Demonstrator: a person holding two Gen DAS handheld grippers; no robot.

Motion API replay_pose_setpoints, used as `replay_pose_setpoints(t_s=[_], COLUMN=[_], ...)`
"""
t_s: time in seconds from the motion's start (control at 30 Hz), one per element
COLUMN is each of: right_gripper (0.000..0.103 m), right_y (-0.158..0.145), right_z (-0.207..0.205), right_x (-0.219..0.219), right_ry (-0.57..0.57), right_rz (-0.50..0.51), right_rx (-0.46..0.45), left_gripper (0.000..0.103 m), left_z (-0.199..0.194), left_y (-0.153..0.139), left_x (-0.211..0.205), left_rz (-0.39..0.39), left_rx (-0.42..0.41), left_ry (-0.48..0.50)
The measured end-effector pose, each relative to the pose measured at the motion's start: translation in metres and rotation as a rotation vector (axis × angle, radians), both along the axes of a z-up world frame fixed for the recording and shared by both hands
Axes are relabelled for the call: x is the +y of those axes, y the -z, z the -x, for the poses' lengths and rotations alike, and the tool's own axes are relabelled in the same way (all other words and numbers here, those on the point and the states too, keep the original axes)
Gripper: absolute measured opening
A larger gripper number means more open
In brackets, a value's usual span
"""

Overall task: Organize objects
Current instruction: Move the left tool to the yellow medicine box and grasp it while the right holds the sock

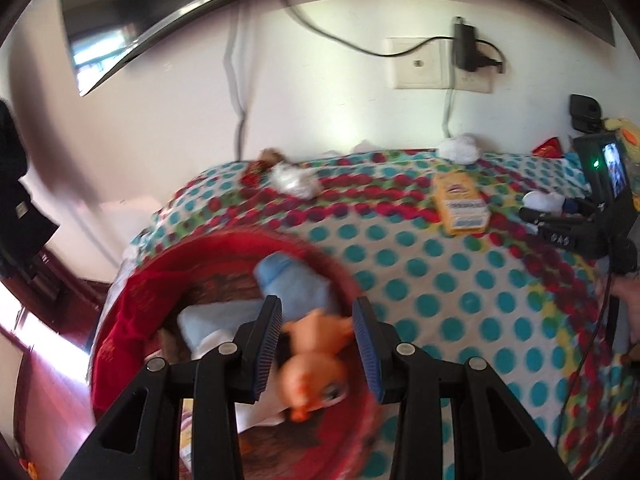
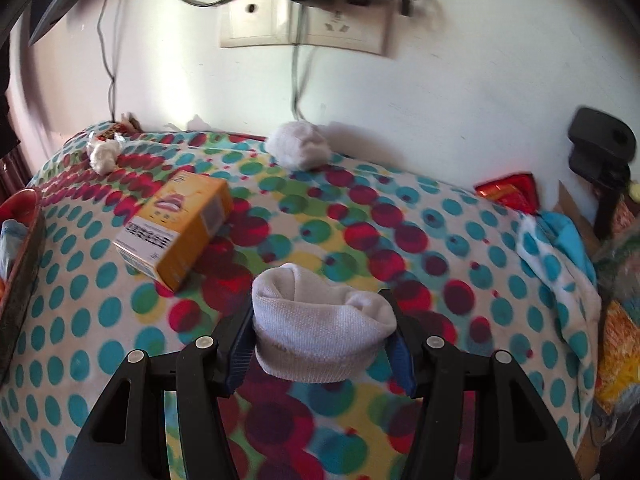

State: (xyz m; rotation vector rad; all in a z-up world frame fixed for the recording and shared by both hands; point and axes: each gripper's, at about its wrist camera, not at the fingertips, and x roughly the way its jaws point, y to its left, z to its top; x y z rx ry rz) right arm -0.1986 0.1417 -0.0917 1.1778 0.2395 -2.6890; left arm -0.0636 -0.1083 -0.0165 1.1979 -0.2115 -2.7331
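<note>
My left gripper point(image 1: 316, 344) is over a red round basket point(image 1: 120, 320) at the table's left end. Its jaws stand apart around an orange doll point(image 1: 316, 364) that hangs head down over the basket; whether the pads touch it is unclear. Light blue cloth point(image 1: 296, 284) lies in the basket. My right gripper point(image 2: 320, 344) is shut on a rolled white sock point(image 2: 320, 320) above the dotted tablecloth point(image 2: 460, 240). A yellow box point(image 2: 180, 224) lies to its left, and also shows in the left wrist view point(image 1: 460, 204).
A white wad point(image 2: 298, 150) and a crumpled wrapper point(image 2: 103, 154) lie near the wall. A red packet point(image 2: 512, 192) and blue-white cloth point(image 2: 556, 264) sit at the right. A black camera stand point(image 2: 600, 152) is at far right. Wall sockets with cables point(image 2: 320, 12) are above.
</note>
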Motion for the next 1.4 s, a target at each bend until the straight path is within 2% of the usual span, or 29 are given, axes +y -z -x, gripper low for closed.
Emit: replay_pose_setpoints(t_s=[0.23,0.43,0.77,0.87,0.93,1.0,1.03,1.1,1.3,1.4], right_gripper=[0.054,0.055,0.056,0.055,0.055,0.055,0.055,0.055,0.055,0.055], right_y=[0.004,0.005,0.007,0.011,0.011,0.011,0.011,0.012,0.013,0.014], right_z=[-0.007,-0.007,-0.002,0.002,0.002,0.001,0.001,0.001,0.000,0.000], right_x=[0.029,0.028,0.036,0.036,0.035,0.036,0.036,0.036,0.037,0.037], right_ry=[0.018,0.017,0.020,0.013,0.009,0.008,0.008,0.007,0.006,0.005], right_rz=[-0.005,-0.019,0.024,0.032,0.030,0.032,0.033,0.036,0.034,0.035], right_rx=[-0.020,-0.024,-0.053,-0.087,-0.084,-0.084,-0.084,-0.084,-0.083,-0.083], left_gripper=[0.038,0.038,0.038,0.038,0.038,0.050,0.062,0.062,0.062,0.062], left_z=[0.042,0.085,0.152,0.165,0.173,0.176,0.178,0.183,0.196,0.196], left_y=[0.001,0.018,0.042,0.047,0.054,0.057,0.058,0.061,0.079,0.083], left_x=[0.056,0.098,0.127,0.128,0.128,0.128,0.128,0.128,0.125,0.126], left_rz=[-0.014,-0.007,-0.061,-0.105,-0.103,-0.106,-0.091,-0.067,-0.084,-0.069], left_rx=[-0.026,-0.063,-0.096,-0.113,-0.121,-0.105,-0.103,-0.105,-0.154,-0.138], left_ry=[0.083,0.139,0.167,0.153,0.123,0.121,0.109,0.085,0.059,0.060])
